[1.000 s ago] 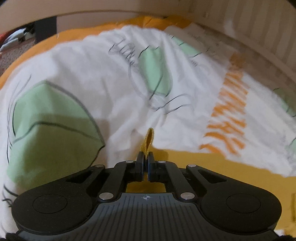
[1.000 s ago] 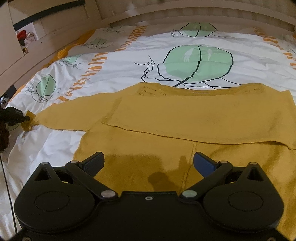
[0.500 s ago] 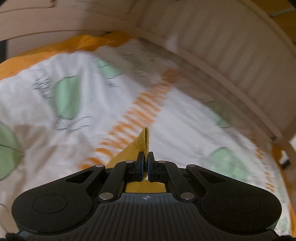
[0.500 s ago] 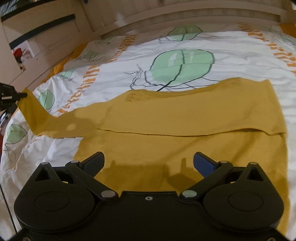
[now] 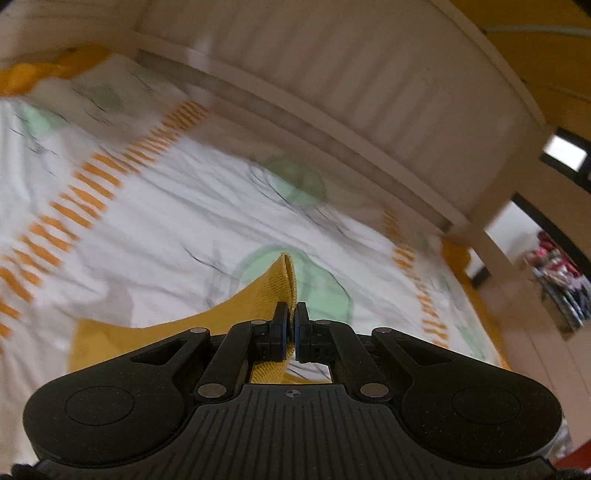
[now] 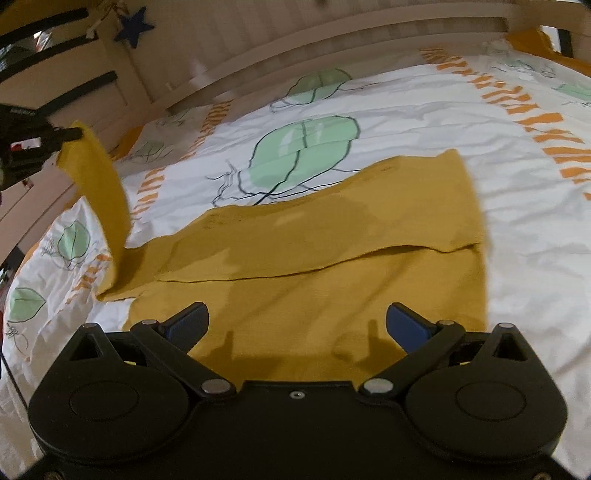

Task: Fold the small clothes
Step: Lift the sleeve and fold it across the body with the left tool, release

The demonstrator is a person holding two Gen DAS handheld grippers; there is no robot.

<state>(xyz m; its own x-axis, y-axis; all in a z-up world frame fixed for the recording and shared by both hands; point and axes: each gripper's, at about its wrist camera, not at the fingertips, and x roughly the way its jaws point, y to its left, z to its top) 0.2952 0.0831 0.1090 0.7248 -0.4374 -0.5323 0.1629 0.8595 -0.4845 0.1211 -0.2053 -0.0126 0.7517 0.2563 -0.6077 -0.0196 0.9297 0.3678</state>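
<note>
One blue star (image 6: 135, 26), leaf-print bedsheet (image 6: 406, 122), headboard (image 5: 369, 74)

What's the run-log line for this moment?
left hand-held gripper: shut on sleeve, lifted | right hand-held gripper: open above yellow top | bedsheet

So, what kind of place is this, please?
Most likely a bedroom: a leaf-print duvet covers a bed with a pale slatted headboard, and a yellow garment lies on it.

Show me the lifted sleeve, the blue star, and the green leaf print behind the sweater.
lifted sleeve (image 6: 101, 184), right wrist view, mid-length of hanging part
blue star (image 6: 136, 26), right wrist view, centre
green leaf print (image 6: 303, 149), right wrist view, middle
</note>
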